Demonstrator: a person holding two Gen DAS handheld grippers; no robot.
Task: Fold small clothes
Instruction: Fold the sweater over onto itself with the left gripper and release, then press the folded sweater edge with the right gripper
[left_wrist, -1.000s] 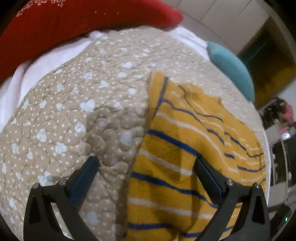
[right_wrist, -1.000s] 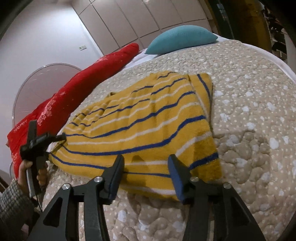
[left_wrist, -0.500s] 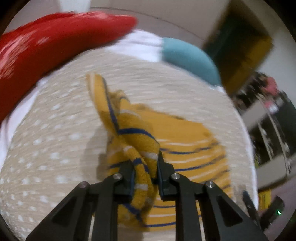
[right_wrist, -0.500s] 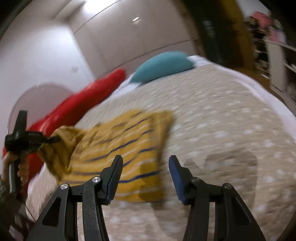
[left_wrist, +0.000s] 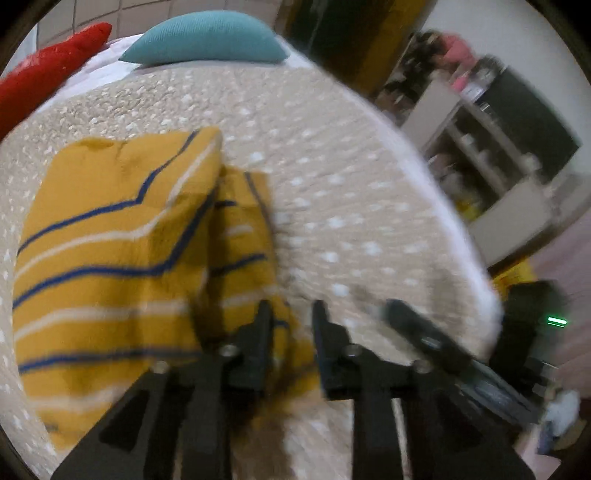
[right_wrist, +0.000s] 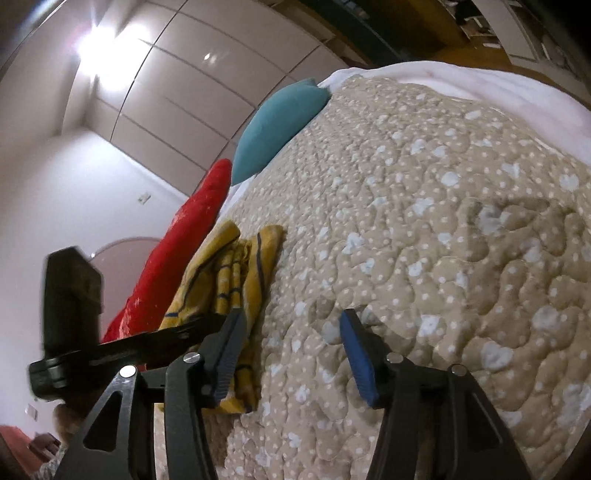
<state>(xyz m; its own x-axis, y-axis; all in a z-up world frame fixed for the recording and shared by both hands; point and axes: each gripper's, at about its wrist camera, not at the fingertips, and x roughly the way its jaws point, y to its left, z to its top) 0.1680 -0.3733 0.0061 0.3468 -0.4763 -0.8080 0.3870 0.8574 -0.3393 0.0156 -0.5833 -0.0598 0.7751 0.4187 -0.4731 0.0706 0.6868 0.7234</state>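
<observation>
Left wrist view showed the yellow striped garment (left_wrist: 110, 236) folded over itself on the beige dotted quilt (left_wrist: 332, 166). Left gripper (left_wrist: 290, 325) jaws were opening, cloth edge between them; right gripper (right_wrist: 291, 332) gaped, empty. Teal pillow (left_wrist: 207, 37) behind.

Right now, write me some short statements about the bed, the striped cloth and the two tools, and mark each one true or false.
1. The yellow striped cloth lies folded over on the quilt. True.
2. The teal pillow rests on top of the cloth. False: it sits apart, at the far end of the bed.
3. The right tool grips the cloth. False: nothing is between its fingers, only quilt beyond them.
4. A red cushion lies along the bed's far side, behind the cloth. True.
5. The left tool is over the cloth's near corner, its jaws opening. True.
</observation>
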